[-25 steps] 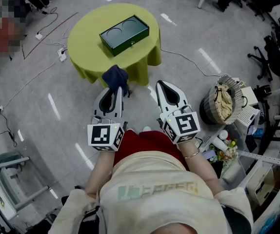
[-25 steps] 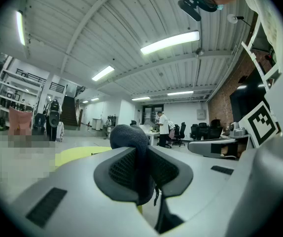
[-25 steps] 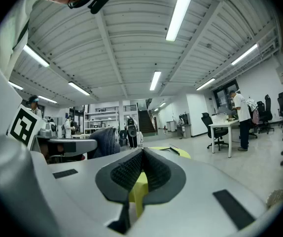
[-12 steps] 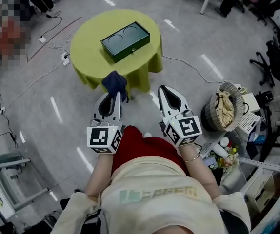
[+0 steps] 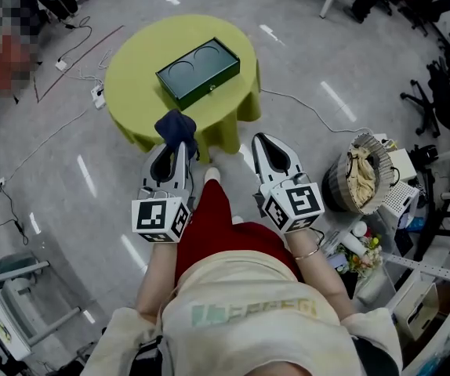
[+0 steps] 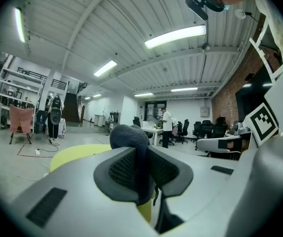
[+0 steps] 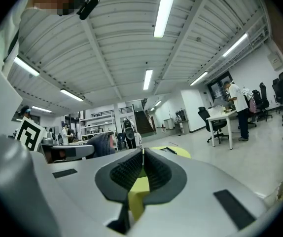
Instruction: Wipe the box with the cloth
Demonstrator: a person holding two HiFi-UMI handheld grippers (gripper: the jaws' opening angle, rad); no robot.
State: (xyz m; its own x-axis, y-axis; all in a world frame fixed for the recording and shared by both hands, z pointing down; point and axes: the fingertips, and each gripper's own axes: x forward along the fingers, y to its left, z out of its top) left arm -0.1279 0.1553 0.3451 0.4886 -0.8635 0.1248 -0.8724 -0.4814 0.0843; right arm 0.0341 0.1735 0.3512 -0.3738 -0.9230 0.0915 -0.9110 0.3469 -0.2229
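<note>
Left gripper (image 5: 176,142) is clamped tight on a dark blue cloth (image 5: 176,125), which bunches up past its tips. In left gripper view the cloth fills the gap btwn the pads. Right gripper (image 5: 264,139) has its jaws pressed together w/ nothing in them. Both are held in the air by the near edge of a round yellow-green table (image 5: 135,92). Dark green box (image 5: 197,73) sits approx mid-table, a bit toward the right edge, apart from the cloth.

No legible text, green print on the person's shirt (image 5: 252,312) too blurred to read
</note>
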